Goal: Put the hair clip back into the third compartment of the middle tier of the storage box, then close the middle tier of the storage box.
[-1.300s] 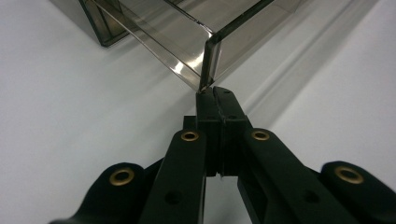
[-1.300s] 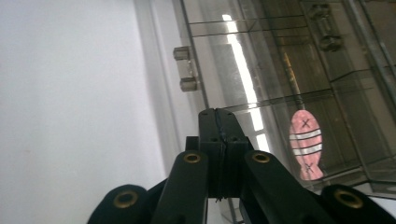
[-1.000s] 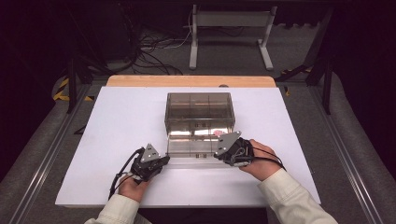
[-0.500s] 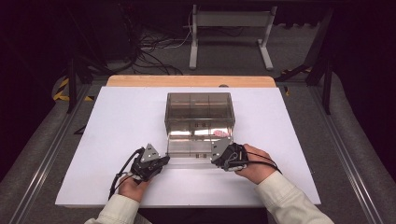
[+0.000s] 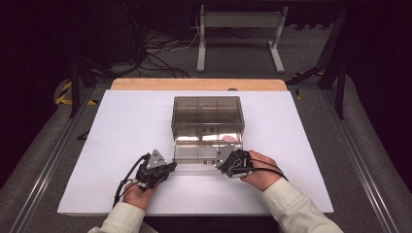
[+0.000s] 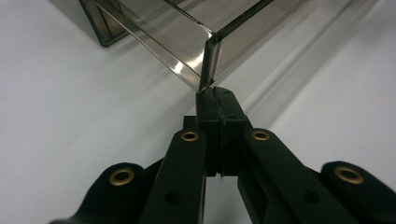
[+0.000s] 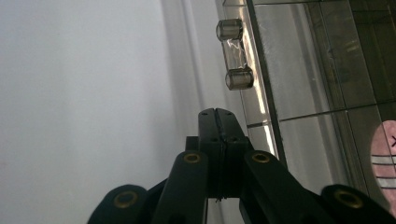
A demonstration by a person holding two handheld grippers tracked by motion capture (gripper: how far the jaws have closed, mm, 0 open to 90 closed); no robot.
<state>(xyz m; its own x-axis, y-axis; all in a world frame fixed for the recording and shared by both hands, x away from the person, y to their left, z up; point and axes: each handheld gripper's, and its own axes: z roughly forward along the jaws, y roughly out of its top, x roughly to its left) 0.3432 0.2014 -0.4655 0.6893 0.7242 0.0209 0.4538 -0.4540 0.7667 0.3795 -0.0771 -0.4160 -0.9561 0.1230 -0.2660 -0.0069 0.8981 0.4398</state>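
A smoky clear plastic box stands mid-table with its drawer pulled out toward me. A pink striped item lies in the drawer's right part, seen also in the right gripper view as a pink item. My left gripper is shut and empty, its tips right at the drawer's front left corner. My right gripper is shut and empty too. It lies along the drawer's front wall, and its tips point at the clear bar handle a short way ahead.
The white tabletop has open room left and right of the box. A wooden strip runs along the far edge. Cables and a metal stand sit on the floor beyond. Dark rails flank the table.
My right hand has slid left and lower, bringing its gripper closer along the drawer's front. The left hand, the box and the drawer have stayed put.
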